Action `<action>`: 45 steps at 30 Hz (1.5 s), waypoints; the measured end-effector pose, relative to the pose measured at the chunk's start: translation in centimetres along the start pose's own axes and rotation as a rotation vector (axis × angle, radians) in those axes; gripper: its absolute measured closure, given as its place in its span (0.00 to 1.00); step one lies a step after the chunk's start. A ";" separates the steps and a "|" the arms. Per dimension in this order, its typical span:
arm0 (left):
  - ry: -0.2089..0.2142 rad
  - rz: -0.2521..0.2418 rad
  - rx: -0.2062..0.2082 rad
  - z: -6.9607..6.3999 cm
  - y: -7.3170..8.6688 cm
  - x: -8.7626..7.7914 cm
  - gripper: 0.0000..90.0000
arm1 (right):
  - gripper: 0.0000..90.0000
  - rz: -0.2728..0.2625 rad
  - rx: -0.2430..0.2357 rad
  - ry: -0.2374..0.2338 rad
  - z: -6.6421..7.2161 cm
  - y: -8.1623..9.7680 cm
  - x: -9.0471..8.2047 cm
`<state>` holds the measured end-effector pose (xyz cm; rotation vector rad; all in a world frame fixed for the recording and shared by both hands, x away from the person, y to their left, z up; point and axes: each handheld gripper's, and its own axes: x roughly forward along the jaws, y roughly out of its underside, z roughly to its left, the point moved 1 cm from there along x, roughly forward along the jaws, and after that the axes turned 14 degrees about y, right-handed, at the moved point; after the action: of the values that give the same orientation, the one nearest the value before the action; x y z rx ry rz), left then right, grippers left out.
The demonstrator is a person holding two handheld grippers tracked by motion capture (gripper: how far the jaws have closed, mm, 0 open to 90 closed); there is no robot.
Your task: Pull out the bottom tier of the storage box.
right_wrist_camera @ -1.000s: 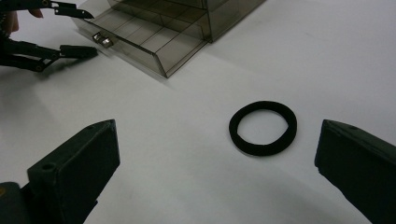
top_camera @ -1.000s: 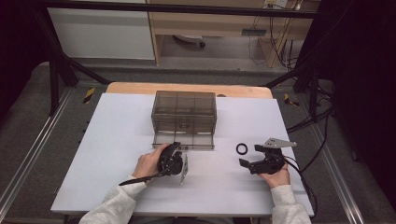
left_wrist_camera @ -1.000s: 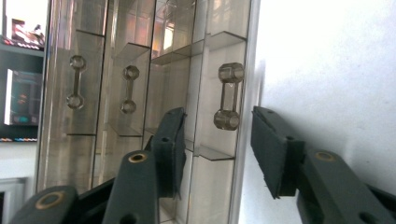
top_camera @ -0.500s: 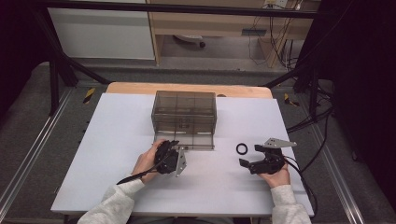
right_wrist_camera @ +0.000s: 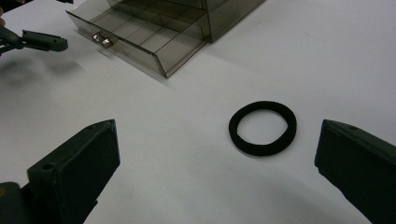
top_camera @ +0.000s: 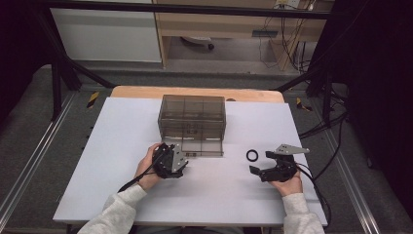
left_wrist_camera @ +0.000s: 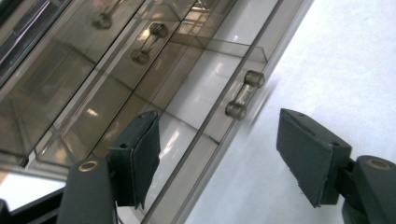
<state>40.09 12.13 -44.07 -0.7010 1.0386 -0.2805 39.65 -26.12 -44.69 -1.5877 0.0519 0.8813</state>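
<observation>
Your smoky translucent plastic drawer cabinet (top_camera: 192, 119) stands near the middle of the white table (top_camera: 97, 146), and its bottom drawer (top_camera: 204, 145) is already pulled out toward you, its front panel well clear of the cabinet body. In the left gripper view the small clear bar handle (left_wrist_camera: 243, 94) of that drawer sits beyond and between your two black jaws, touching neither pad; the jaws have just been opening and nothing is between them, so your left gripper (top_camera: 181, 165) reads as having let go of the handle, and it sits just off the drawer's front left corner. That puts the opening step behind you, as far as I can judge. The flat black ring (top_camera: 252, 155) lies on the bare table to the right of the open drawer, apart from it and not yet touched. Your right gripper (top_camera: 257, 165) rests near the ring with its jaws spread wide and empty; in the right gripper view the ring (right_wrist_camera: 262, 127) lies ahead of the two pads, nearer the right one. What looks left to do: close on the ring, carry it over the drawer's divided compartments, drop it in, and most likely push the drawer shut. The compartments look empty from here, though the tinted plastic makes that hard to confirm.
</observation>
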 end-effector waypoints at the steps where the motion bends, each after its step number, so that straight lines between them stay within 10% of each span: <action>1: 0.005 -0.003 -0.012 0.1 0.1 -0.1 0.33 | 0.00 0.001 0.000 0.000 0.0 0.0 0.0; 20: 0.026 -0.053 -0.235 1.5 1.7 -2.5 0.22 | 0.01 0.003 0.002 -0.001 0.0 0.0 0.0; 45: 0.038 -0.083 -0.299 3.2 4.4 -5.1 0.11 | 0.01 0.012 0.009 0.002 0.0 0.0 0.0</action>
<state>39.84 19.38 -42.39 -1.0131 1.1010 -0.2130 39.70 -26.13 -44.70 -1.5817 0.0663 0.8876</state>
